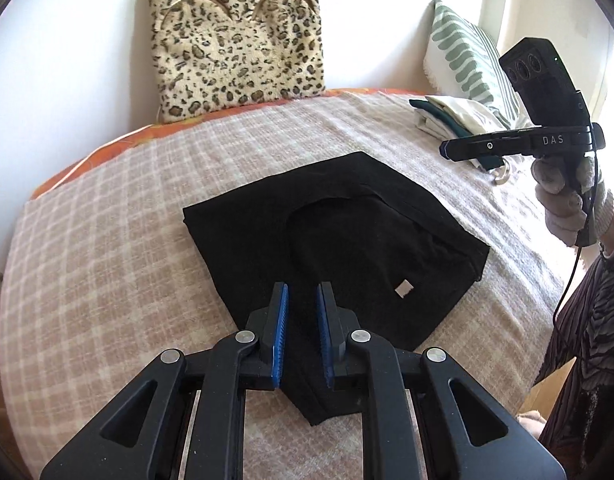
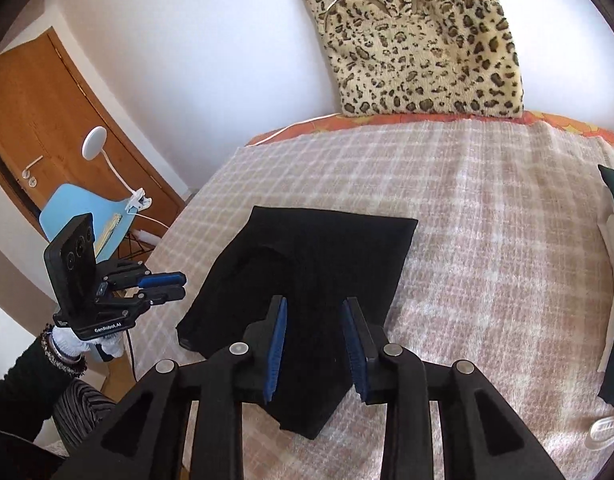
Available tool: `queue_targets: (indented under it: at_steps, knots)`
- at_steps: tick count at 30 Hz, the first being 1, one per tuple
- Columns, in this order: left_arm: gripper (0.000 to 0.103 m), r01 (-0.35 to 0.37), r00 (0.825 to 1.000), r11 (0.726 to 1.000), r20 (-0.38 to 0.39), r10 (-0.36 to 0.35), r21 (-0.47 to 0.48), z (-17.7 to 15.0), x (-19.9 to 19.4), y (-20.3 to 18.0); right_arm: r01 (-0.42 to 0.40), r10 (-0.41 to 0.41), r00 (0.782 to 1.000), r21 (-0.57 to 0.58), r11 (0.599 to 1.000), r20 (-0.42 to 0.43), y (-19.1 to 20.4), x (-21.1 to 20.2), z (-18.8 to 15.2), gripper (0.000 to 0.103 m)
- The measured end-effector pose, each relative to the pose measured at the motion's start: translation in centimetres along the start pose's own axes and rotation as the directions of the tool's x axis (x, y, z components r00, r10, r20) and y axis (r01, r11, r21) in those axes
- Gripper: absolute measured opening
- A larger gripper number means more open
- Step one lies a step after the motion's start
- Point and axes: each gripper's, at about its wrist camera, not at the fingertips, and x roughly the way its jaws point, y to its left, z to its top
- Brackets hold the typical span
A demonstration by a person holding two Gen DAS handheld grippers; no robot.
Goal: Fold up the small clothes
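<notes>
Black folded garment [image 1: 339,248] flat on checked bed blanket [image 1: 107,248], mid-frame. Left gripper [image 1: 303,300] at 6 o'clock above it, jaws narrowly parted, empty. Right gripper [image 2: 313,316] likewise, jaws wider, empty.

Both grippers: black linkage arms, silver pivot screws, blue ribbed fingers [image 1: 282,322]. Right gripper [image 1: 447,149] marked "DAS", left gripper [image 2: 181,286] "GenRobot.AI", black cables. Person: white knit gloves [image 1: 563,204], beaded bracelets [image 2: 61,354], dark striped clothing.
</notes>
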Motion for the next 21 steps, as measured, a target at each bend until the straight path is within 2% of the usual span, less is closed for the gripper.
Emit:
queue_targets:
  at_steps: [2,4,7,10,12,16,21]
  knots:
    - [0.013,-0.016,1.000,1.000,0.005,0.016,-0.020,1.4,1.3,0.2,0.026,-0.026,1.000,-0.028,0.999,0.011,1.1,1.8,1.4,0.029]
    - [0.013,-0.032,0.999,0.999,0.011,0.033,-0.033,2.6,2.3,0.5,0.001,-0.001,1.000,-0.022,1.000,0.003,1.6,3.6,2.6,0.028]
    - [0.014,-0.029,0.999,0.999,0.023,0.030,-0.046,4.2,3.3,0.8,0.029,-0.029,0.999,-0.047,0.998,-0.017,2.0,6.3,3.5,0.028]
    - [0.021,-0.004,1.000,0.998,0.007,0.004,-0.069,5.1,5.0,1.3,0.027,-0.028,0.998,-0.028,0.999,-0.055,1.1,8.6,3.7,0.028]
    - [0.021,0.028,0.999,0.999,-0.040,-0.029,-0.047,4.9,6.4,1.0,0.023,-0.023,0.997,0.000,1.000,-0.074,0.2,9.5,3.8,0.029]
    - [0.021,0.064,0.990,0.996,-0.131,-0.056,0.055,2.5,7.2,-0.9,0.038,-0.035,0.995,0.031,0.999,-0.092,-1.4,9.9,4.2,0.031]
    - [0.021,0.027,0.994,0.995,-0.107,-0.016,0.100,1.0,4.8,-1.9,0.052,-0.045,0.995,0.080,0.995,-0.088,-3.5,9.1,4.8,0.034]
